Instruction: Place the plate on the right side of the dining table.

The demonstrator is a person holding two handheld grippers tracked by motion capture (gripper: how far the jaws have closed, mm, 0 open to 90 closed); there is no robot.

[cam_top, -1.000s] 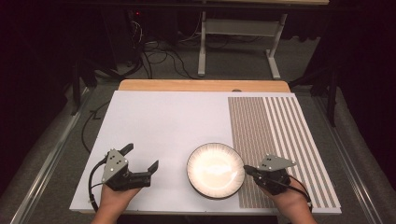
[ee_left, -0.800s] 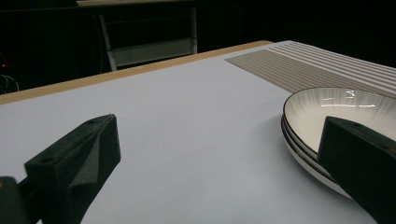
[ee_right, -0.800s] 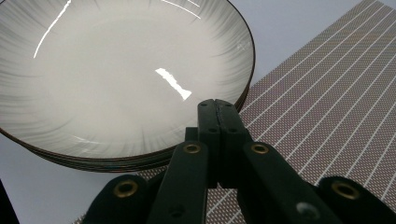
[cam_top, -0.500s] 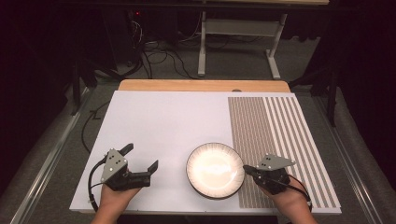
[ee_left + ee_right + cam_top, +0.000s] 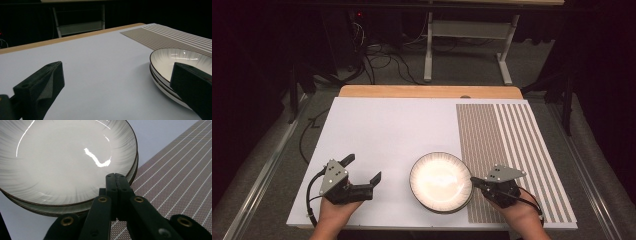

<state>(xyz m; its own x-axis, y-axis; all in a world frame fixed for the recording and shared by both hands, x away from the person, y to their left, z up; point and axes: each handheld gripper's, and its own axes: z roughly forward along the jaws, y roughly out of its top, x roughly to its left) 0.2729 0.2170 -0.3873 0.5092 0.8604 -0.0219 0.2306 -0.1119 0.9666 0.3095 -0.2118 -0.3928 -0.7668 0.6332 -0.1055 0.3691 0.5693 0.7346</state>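
Note:
Two shallow white plates with dark rims [image 5: 441,181] lie stacked on the white board, near its front edge. My right gripper [image 5: 474,180] is shut, its tips at the right rim of the stack; in the right gripper view the closed jaws [image 5: 115,178] lie side by side over the top plate [image 5: 65,160] rim, with nothing between them. My left gripper [image 5: 362,168] stands wide open left of the plates, apart from them, and holds nothing. In the left gripper view the stack [image 5: 175,58] lies just behind the right jaw of my left gripper [image 5: 116,83].
A striped brown mat [image 5: 507,150] covers the right part of the white board [image 5: 397,130], just right of the plates. A wooden strip [image 5: 427,91] runs along the far edge. Cables and a table frame [image 5: 462,45] sit on the floor beyond.

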